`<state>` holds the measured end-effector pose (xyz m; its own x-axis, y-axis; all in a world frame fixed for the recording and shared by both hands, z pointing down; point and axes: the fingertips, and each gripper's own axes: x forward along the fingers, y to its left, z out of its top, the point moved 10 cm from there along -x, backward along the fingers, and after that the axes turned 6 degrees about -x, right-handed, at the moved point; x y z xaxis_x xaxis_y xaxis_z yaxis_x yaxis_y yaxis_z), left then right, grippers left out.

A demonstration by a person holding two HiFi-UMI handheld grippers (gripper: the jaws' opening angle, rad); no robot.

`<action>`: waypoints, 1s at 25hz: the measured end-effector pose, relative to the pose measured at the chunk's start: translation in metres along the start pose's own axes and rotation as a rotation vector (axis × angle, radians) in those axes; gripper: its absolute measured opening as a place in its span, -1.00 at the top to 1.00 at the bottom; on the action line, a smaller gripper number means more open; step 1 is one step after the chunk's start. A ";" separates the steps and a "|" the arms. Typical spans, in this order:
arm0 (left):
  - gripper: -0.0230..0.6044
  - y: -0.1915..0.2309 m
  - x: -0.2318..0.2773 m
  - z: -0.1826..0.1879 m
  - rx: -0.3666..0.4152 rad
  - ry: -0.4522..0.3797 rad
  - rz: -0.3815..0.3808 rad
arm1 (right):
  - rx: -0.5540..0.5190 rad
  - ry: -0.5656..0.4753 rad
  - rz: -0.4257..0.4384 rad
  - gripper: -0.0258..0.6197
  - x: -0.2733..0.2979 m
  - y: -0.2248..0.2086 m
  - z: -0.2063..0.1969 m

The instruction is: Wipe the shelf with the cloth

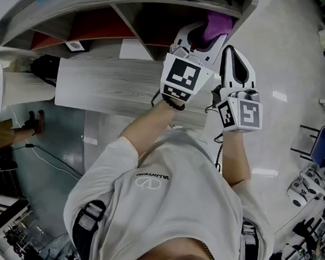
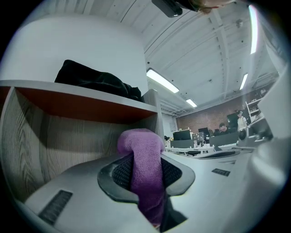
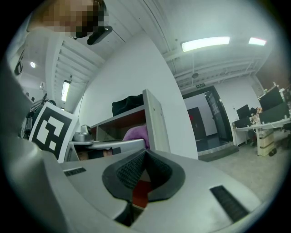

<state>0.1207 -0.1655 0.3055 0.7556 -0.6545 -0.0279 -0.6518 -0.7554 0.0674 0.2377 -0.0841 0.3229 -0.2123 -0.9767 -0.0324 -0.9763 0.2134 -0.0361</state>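
One shelf [image 1: 116, 82] stands ahead, and two of its openings show in the head view. One black bundle [image 2: 95, 81] lies on its top board. There are two grippers. The left gripper [image 1: 205, 32] reaches into the right-hand opening, its jaws clamped on the single purple cloth [image 2: 143, 154], which sticks up between them below the top board. Whether the cloth touches any board cannot be told. The right gripper [image 1: 234, 51] is just beside the left, outside the shelf, with its jaws pressed together and nothing between them.
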 end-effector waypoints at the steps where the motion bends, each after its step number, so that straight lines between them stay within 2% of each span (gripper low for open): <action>1: 0.60 -0.001 0.000 0.002 -0.003 -0.003 0.001 | -0.001 -0.002 -0.001 0.92 -0.002 -0.001 0.001; 7: 0.60 0.000 0.000 0.010 -0.030 -0.025 0.011 | -0.011 -0.002 0.011 0.92 -0.001 0.003 0.006; 25: 0.60 -0.004 -0.002 0.033 -0.028 -0.073 0.016 | -0.024 -0.036 0.000 0.92 -0.006 0.005 0.021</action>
<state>0.1196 -0.1619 0.2719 0.7378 -0.6677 -0.0995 -0.6607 -0.7445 0.0961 0.2353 -0.0763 0.3015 -0.2108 -0.9751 -0.0681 -0.9772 0.2121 -0.0121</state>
